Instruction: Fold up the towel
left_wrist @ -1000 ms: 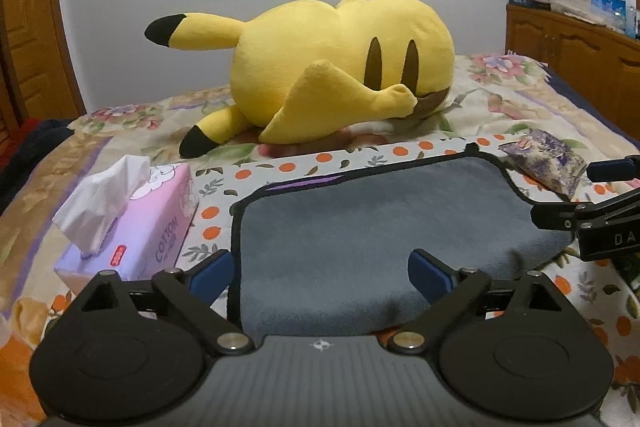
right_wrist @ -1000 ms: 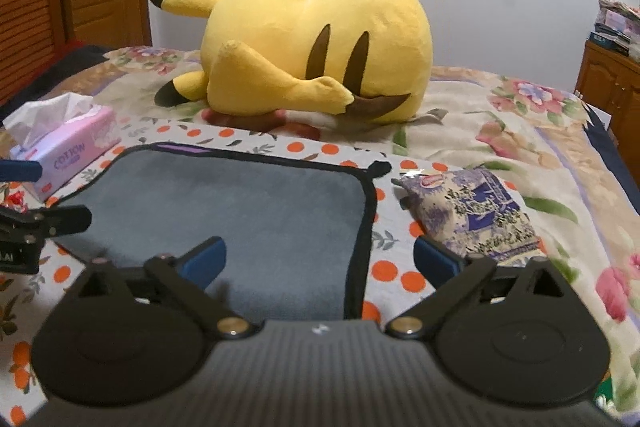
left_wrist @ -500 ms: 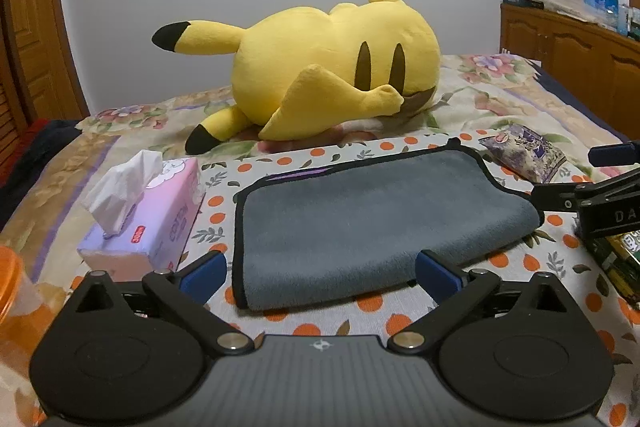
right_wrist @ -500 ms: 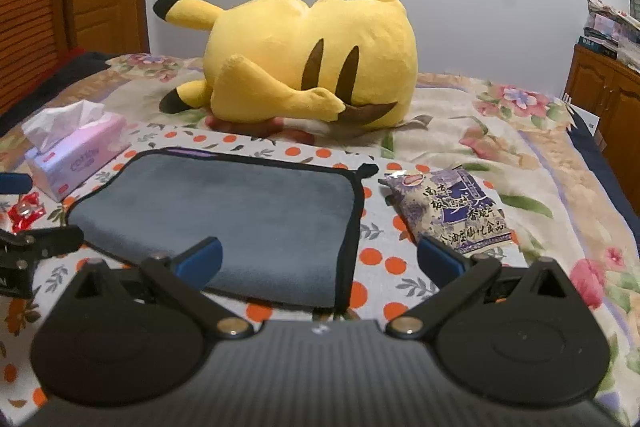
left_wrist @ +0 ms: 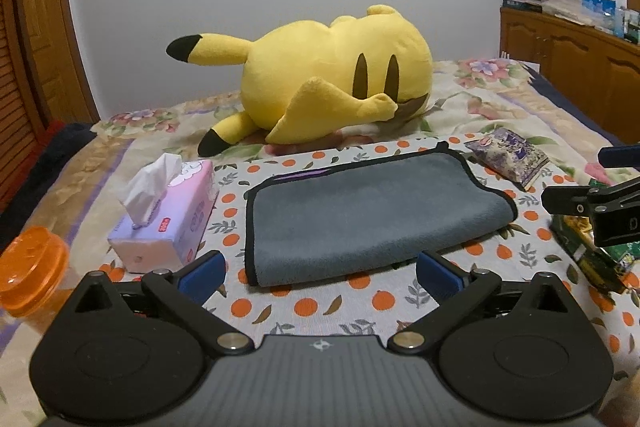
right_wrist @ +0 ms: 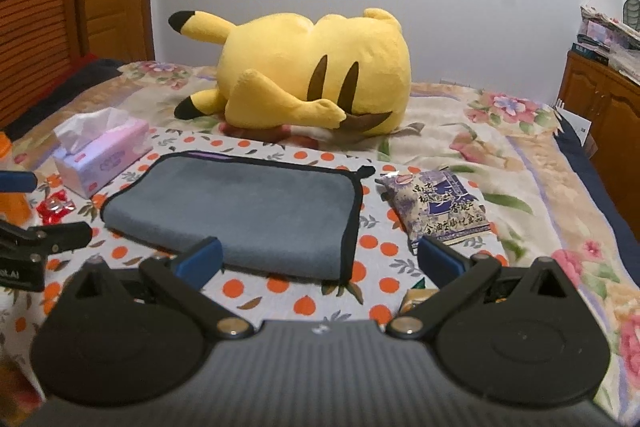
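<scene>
Grey microfibre towel (left_wrist: 368, 215), black-edged, lying folded in half on the orange-dotted bed cover (left_wrist: 320, 307), between tissue box (left_wrist: 168, 215) and snack packet (right_wrist: 440, 207). Both claws withdrawn from a second ago: left claw (left_wrist: 318, 273) and right claw (right_wrist: 318, 259) spread wide, empty, clear of cloth. Fold judged complete or paused. Edges aligned, surface flat, folded side rounded.
</scene>
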The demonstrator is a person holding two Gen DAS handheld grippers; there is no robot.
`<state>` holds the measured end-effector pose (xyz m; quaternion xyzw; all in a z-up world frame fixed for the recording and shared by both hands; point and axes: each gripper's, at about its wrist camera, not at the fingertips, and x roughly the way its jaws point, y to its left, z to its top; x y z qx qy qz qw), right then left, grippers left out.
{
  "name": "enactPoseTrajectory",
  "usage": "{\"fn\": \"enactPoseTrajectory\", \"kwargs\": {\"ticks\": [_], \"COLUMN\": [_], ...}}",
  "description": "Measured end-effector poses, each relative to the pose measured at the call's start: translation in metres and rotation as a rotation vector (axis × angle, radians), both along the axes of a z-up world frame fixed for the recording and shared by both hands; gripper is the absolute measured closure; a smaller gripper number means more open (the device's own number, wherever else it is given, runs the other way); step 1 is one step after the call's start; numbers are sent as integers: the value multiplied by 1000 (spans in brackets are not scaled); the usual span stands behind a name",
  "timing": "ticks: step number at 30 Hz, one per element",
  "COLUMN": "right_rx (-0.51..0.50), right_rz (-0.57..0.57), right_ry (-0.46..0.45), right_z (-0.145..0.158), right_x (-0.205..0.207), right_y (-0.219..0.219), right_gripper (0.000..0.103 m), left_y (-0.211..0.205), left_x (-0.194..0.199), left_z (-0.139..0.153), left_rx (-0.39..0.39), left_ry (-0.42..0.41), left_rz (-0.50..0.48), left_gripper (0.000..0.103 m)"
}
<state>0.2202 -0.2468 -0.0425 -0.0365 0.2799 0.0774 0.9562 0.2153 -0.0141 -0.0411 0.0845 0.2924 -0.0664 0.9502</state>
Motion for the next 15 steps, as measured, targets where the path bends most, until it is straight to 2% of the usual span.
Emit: {"fn": "enactPoseTrajectory", "kwargs": {"ticks": [15], "right_rx": [20], "right_rz": [-16], "right_ry": [-32], "right_z": [35], "right_x": [-52], "right_y": [-7], "right_gripper": [0], "left_y": [-5], "left_x": [-52], "left_z": [39], "left_rx": [-9], "left_ry": [-11], "left_rz": [-10], "left_gripper": [0]}}
